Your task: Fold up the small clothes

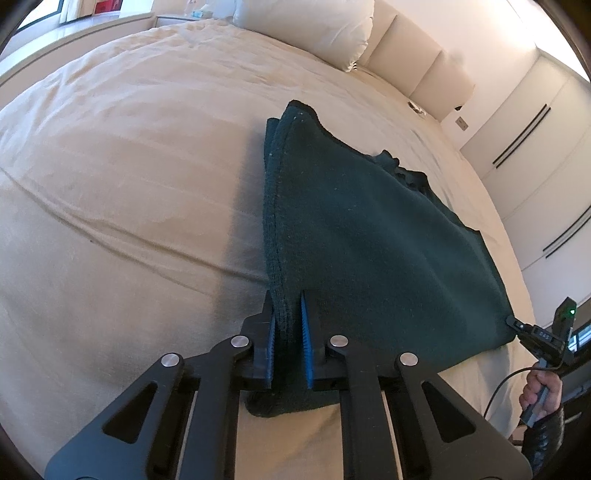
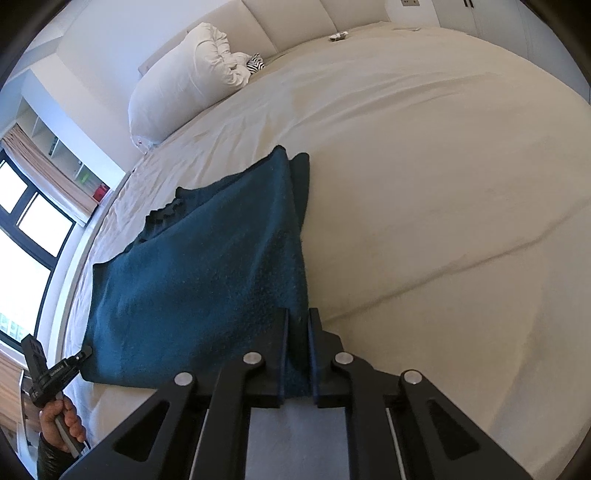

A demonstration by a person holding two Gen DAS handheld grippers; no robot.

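Note:
A dark teal knitted garment (image 1: 369,236) lies spread on the cream bed, folded over on itself with its collar at the far side. My left gripper (image 1: 288,299) is shut on the garment's near left corner, fabric pinched between the blue pads. In the right wrist view the same garment (image 2: 207,277) stretches away to the left. My right gripper (image 2: 297,317) is shut on its near right corner. The right gripper also shows small in the left wrist view (image 1: 511,320) at the garment's corner, and the left gripper shows small in the right wrist view (image 2: 86,350).
The cream bed sheet (image 1: 129,184) spreads wide to the left. A white pillow (image 2: 184,74) leans on the padded headboard (image 1: 417,62). White wardrobe doors (image 1: 546,147) stand at the right. A window (image 2: 26,236) is beyond the bed. A small object (image 2: 338,36) lies near the headboard.

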